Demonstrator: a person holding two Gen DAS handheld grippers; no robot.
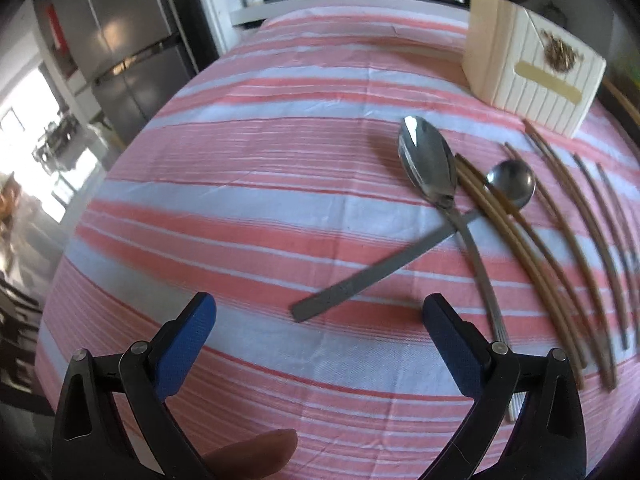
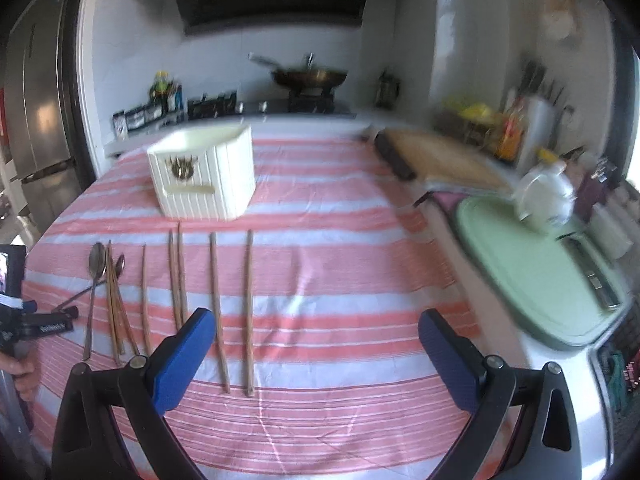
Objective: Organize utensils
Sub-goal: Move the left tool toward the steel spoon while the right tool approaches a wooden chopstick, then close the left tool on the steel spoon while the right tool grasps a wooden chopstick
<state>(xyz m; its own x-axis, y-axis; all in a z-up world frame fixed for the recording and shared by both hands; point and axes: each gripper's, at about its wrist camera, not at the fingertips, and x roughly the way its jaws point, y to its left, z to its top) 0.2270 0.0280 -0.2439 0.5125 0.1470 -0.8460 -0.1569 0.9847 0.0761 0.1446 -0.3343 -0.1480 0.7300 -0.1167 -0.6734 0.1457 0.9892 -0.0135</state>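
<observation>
Two steel spoons lie crossed on the pink-and-white striped cloth: a large spoon and a smaller spoon with a flat handle. Several brown chopsticks lie side by side to their right. A cream utensil holder stands behind them. My left gripper is open and empty, just short of the small spoon's handle end. My right gripper is open and empty above the cloth, right of the chopsticks. The left gripper also shows in the right wrist view.
A fridge stands past the table's left edge. To the right are a wooden board, a green cutting board and a white pot. A wok sits on the stove behind.
</observation>
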